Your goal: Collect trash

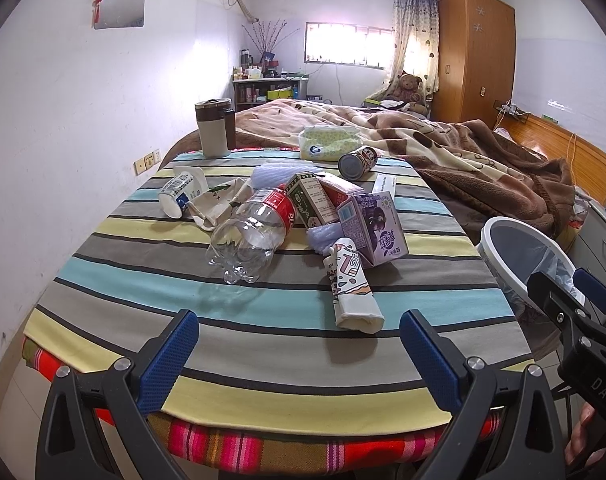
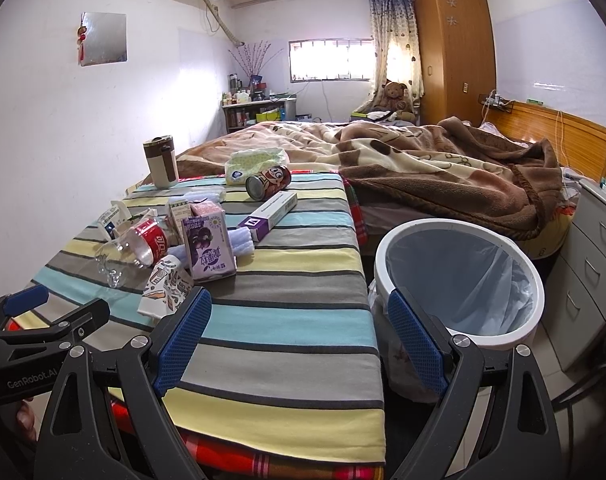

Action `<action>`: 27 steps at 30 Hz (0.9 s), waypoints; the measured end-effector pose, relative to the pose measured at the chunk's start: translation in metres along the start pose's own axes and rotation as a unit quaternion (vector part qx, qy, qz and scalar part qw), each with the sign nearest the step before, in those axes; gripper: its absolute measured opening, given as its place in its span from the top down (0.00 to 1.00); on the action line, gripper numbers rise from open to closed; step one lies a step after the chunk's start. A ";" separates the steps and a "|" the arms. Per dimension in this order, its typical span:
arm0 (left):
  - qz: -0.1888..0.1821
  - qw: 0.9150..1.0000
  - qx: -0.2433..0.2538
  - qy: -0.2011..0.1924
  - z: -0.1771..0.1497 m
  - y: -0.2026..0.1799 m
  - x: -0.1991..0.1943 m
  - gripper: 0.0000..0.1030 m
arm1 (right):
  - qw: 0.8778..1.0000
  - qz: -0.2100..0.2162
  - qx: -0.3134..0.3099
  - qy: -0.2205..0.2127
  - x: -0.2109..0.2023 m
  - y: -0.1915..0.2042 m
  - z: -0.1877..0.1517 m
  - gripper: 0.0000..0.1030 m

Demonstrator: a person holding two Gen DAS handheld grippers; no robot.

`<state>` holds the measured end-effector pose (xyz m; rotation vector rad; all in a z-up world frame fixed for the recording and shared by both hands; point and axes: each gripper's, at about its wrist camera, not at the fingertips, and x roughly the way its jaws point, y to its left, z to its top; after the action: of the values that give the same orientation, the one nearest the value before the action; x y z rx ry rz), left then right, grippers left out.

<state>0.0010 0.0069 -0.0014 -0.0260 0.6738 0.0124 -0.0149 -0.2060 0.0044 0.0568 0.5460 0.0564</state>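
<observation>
- Two grippers hang at the near edge of a striped table [image 1: 103, 236]; the left gripper [image 1: 299, 354] has its blue pads spread wide with nothing between them, low in the left wrist frame.
- The right gripper [image 2: 299, 334] is likewise spread and empty, low centre in the right wrist frame, straddling the table's right edge and the bin's rim.
- Trash lies heaped mid-table: a clear plastic bottle [image 1: 251, 234] with a red label on its side, touching a purple drink carton [image 1: 373, 226] and a green carton [image 1: 311, 200].
- A patterned paper cup [image 1: 353, 286] lies on its side nearest the left gripper; a white cup [image 1: 177, 194] lies tipped at the heap's left.
- A can [image 2: 267, 182] lies on its side toward the far edge, beside a long purple-ended box [image 2: 267, 216].
- A white round bin [image 2: 459, 280], right of the table in the right wrist frame, is lined with a pale plastic bag; no trash shows inside.
- A tumbler [image 1: 215, 128] stands upright at the far left corner, lid on.
</observation>
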 end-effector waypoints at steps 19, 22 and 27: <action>0.001 1.000 -0.005 0.007 0.001 0.007 0.008 0.01 | 1.000 -0.004 -0.009 0.008 0.011 0.012 0.002 0.11; 0.001 1.000 -0.008 0.011 0.002 0.008 0.012 0.01 | 1.000 -0.003 -0.011 0.010 0.014 0.014 0.003 0.11; -0.004 1.000 -0.010 0.017 0.006 0.017 0.021 0.01 | 1.000 0.016 -0.010 0.000 0.023 0.016 0.009 0.11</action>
<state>0.0211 0.0242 -0.0106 -0.0484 0.7080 0.0115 0.0089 -0.1888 0.0016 0.0456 0.5442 0.0923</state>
